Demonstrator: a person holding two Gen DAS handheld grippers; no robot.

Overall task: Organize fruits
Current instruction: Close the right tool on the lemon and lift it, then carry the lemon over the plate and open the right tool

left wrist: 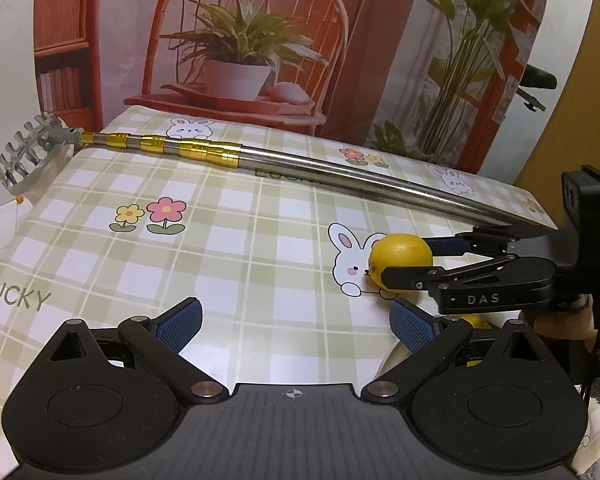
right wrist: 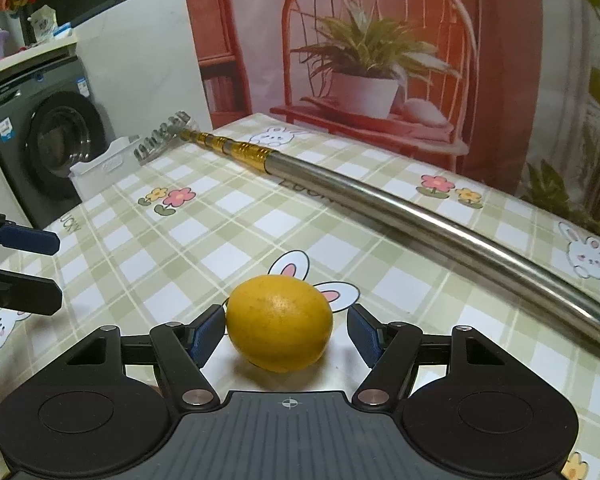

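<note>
Right wrist view showed the right gripper [right wrist: 286, 334] straddling a yellow lemon [right wrist: 279, 322] on the counter [right wrist: 228, 248], its left pad touching the fruit and its right pad standing just clear, so the fruit was not clamped. From the left wrist view, the left gripper [left wrist: 296, 326] hovered with its jaws spread wide and nothing between them, just beside the lemon [left wrist: 400, 258], which sat on a printed rabbit of the checked cloth. A second yellow fruit [left wrist: 476, 322] peeked out behind its right finger. Farther back, a telescopic metal rake [right wrist: 340, 184] lay across the counter before a backdrop picturing a potted plant [right wrist: 364, 60].
</note>
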